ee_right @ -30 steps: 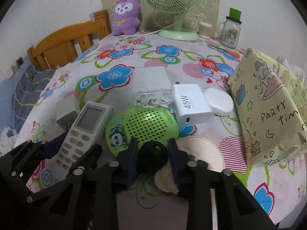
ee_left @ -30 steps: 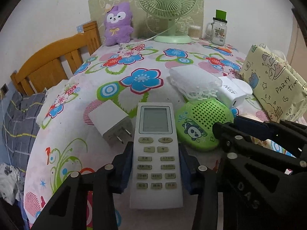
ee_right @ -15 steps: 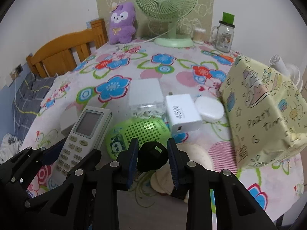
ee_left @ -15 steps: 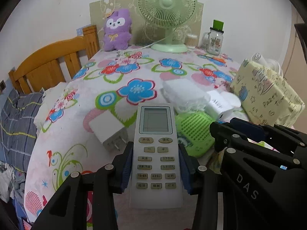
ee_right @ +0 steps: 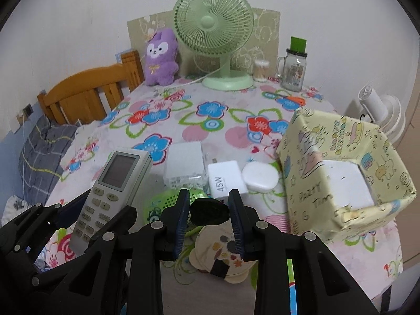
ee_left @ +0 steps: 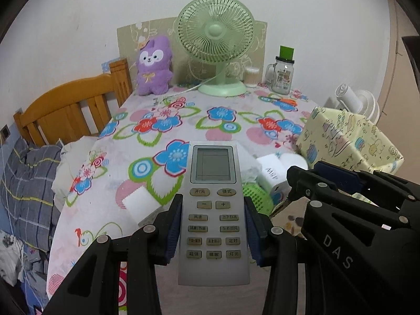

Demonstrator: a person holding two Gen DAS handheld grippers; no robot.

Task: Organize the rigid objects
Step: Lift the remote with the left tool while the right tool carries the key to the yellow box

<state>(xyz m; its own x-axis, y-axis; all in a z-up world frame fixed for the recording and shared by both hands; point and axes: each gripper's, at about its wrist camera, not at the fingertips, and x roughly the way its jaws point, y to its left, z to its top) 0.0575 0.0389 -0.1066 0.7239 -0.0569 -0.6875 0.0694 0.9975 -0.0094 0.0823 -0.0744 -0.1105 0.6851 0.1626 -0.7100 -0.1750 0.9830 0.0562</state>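
Observation:
A white air-conditioner remote (ee_left: 212, 210) hangs above the flowered tablecloth (ee_left: 168, 120), and my left gripper (ee_left: 212, 202) is shut on its lower half. The same remote (ee_right: 115, 181) shows at the left of the right wrist view, with the left gripper (ee_right: 97, 210) around it. My right gripper (ee_right: 209, 197) is shut on the black round top (ee_right: 208, 211) of a cream object (ee_right: 223, 252) with coloured dots, lifted off the table. To the right stands an open yellow patterned box (ee_right: 309, 157) with a white inside.
On the cloth below lie a green round perforated gadget (ee_right: 168, 199), a white 45W charger (ee_right: 223, 181), a white round case (ee_right: 260, 177), a white box (ee_right: 183, 162) and a white plug adaptor (ee_left: 139, 202). A green fan (ee_right: 212, 23), purple plush (ee_right: 160, 57) and glass mug (ee_right: 292, 71) stand at the back.
Both grippers have risen with what they hold. The cream object left the tabletop, and the things on the cloth now sit lower and smaller in both views.

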